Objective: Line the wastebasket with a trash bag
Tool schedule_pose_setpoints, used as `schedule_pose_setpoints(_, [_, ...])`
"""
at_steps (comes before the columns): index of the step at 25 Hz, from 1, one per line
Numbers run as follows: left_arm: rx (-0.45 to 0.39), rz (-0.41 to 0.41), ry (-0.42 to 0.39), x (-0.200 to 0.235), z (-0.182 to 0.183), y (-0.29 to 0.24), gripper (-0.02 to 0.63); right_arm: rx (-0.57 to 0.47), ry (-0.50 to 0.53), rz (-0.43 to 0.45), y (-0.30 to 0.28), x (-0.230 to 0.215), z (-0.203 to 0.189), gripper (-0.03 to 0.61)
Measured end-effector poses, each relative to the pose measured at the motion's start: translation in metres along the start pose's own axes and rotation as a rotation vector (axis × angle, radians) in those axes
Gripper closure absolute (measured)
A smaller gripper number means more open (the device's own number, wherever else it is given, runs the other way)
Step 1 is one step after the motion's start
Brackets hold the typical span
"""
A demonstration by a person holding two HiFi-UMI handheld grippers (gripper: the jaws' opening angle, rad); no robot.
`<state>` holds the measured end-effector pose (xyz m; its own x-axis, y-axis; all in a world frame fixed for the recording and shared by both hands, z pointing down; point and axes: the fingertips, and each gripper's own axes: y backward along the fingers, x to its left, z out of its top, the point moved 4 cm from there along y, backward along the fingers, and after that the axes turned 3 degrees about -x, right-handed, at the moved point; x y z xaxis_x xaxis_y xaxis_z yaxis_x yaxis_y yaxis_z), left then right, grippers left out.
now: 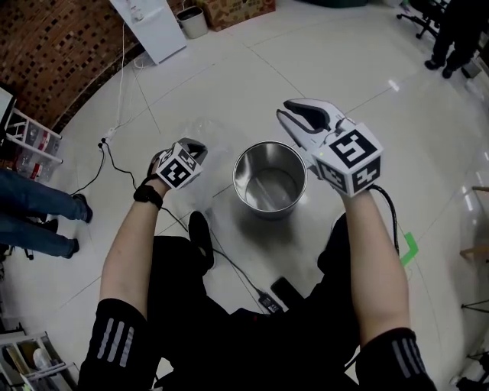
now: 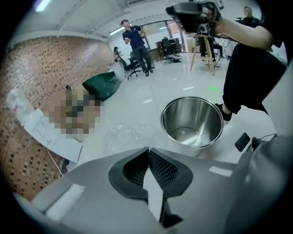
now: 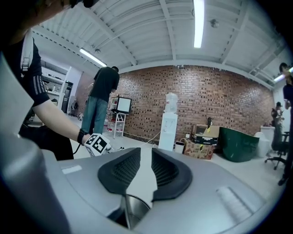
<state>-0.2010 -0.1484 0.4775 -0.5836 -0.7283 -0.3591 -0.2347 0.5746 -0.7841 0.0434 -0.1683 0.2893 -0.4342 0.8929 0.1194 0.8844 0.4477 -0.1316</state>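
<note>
The steel wastebasket (image 1: 269,182) stands empty on the white floor; it also shows in the left gripper view (image 2: 192,121). A clear trash bag (image 2: 126,135) lies crumpled on the floor left of it, faint in the head view (image 1: 202,130). My left gripper (image 1: 197,147) hangs beside the basket's left side, jaws shut (image 2: 147,150); the film reaches right up to the closed tips and looks pinched there. My right gripper (image 1: 296,113) is held high over the basket's right rim, jaws open (image 3: 145,153) and bare, with the rim (image 3: 132,208) below them.
A black cable (image 1: 114,164) runs across the floor at left. A dark phone-like device (image 1: 284,290) and a plug block (image 1: 269,304) lie by my feet. A person's legs (image 1: 30,210) stand far left. A white panel (image 1: 149,27) and a small bin (image 1: 192,21) stand far back.
</note>
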Motion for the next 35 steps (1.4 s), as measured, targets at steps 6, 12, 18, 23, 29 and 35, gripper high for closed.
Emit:
schedule_pose_setpoints(6, [-0.121,-0.035,-0.163,-0.014,0.069,0.030,0.620,-0.017,-0.005,-0.013,0.003,-0.003,0.006,0.492])
schedule_pose_setpoints(12, [-0.210,-0.190,-0.269,-0.066,0.129,0.027,0.620,-0.038,-0.018,-0.030,0.010,-0.009,0.012,0.492])
schedule_pose_setpoints(18, [-0.231,-0.391,-0.351,-0.135,0.162,-0.003,0.620,-0.047,-0.038,-0.075,0.018,-0.023,0.014,0.492])
schedule_pose_setpoints(23, [-0.122,-0.535,-0.357,-0.178,0.148,-0.048,0.620,-0.056,-0.036,-0.077,0.020,-0.023,0.017,0.492])
schedule_pose_setpoints(29, [-0.029,-0.597,-0.367,-0.209,0.118,-0.087,0.620,-0.035,-0.040,-0.054,0.016,-0.021,0.012,0.492])
schedule_pose_setpoints(35, [-0.058,-0.570,-0.383,-0.216,0.116,-0.087,0.618,0.102,-0.065,0.062,-0.007,-0.006,-0.020,0.442])
